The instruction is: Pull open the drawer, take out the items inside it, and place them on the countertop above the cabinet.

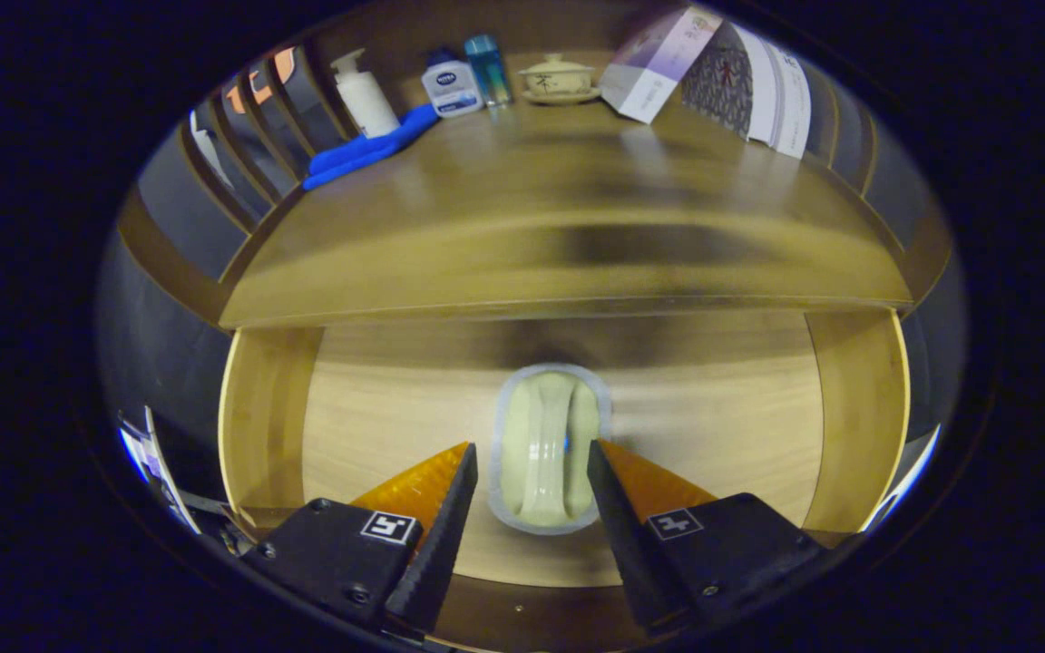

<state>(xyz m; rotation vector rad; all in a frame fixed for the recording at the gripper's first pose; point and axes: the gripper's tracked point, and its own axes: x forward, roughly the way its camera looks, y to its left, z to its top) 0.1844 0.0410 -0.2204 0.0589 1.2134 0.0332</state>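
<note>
Lying lengthwise between open gripper [532, 458] fingers | packet [548, 449] | drawer [359, 399]

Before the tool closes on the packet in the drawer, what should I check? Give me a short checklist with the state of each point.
1. Drawer pulled open: ok.
2. Sealed packet lies between the fingers of the tool: ok.
3. Fingers open wide enough to straddle the packet: ok.
4. Both fingers pressing on the packet: not ok, not yet shut.
5. Free space on the countertop: ok.
6. Other items in the drawer: cannot tell.
</note>
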